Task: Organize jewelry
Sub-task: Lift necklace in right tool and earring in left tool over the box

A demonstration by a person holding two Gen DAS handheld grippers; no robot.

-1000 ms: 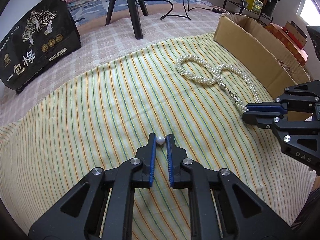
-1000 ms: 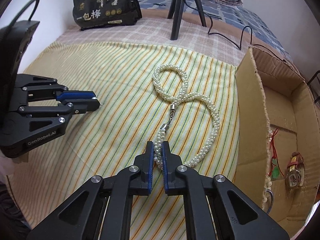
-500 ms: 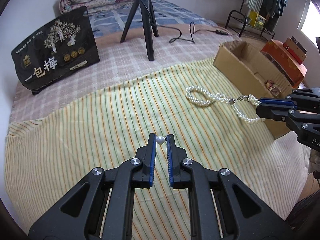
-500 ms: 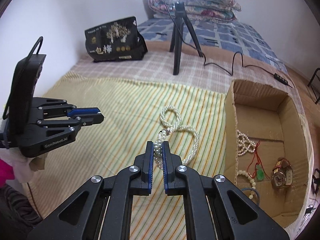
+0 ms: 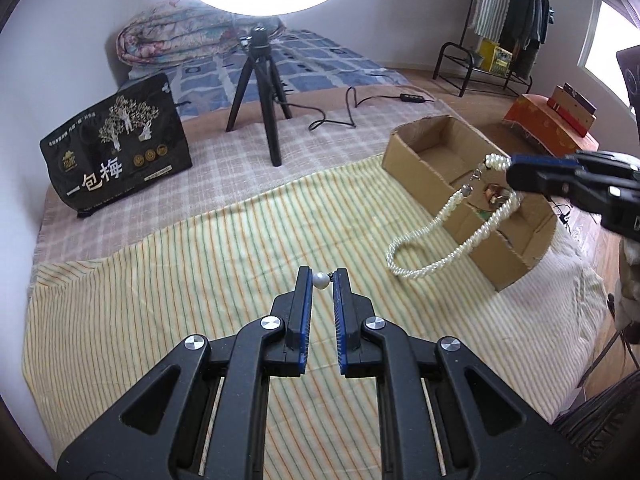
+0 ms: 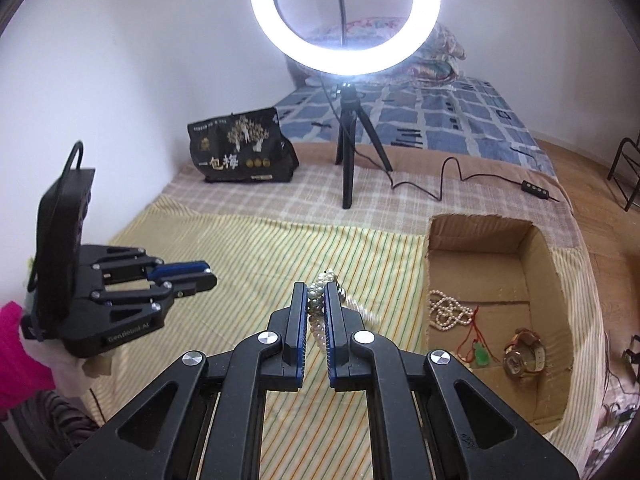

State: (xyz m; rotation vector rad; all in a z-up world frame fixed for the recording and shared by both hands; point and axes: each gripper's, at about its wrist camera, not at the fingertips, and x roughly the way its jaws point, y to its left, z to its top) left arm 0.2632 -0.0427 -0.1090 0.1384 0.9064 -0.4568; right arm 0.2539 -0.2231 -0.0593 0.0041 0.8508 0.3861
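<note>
My left gripper (image 5: 321,280) is shut on a small pearl earring (image 5: 319,281) held at its fingertips, high over the striped cloth (image 5: 200,280). My right gripper (image 6: 316,294) is shut on a thick white pearl necklace (image 6: 316,304). In the left wrist view the necklace (image 5: 436,236) hangs in a loop from the right gripper (image 5: 516,168), clear of the cloth, in front of the cardboard box (image 5: 424,176). Seen from the right wrist, the open box (image 6: 536,252) holds a pearl string (image 6: 446,308), a green pendant on red cord (image 6: 482,356) and a watch (image 6: 520,356). The left gripper (image 6: 208,274) shows at the left.
A ring light (image 6: 346,16) on a black tripod (image 5: 260,92) stands behind the cloth, its cable (image 6: 452,184) trailing right. A black printed bag (image 5: 116,148) leans at the back left. A rolled quilt (image 5: 176,44) lies at the wall. A person's pink sleeve (image 6: 20,352) shows lower left.
Both grippers have risen well above the bed. The pearl necklace, lying on the cloth a second ago, now hangs free from the right gripper. The left gripper still holds the pearl earring.
</note>
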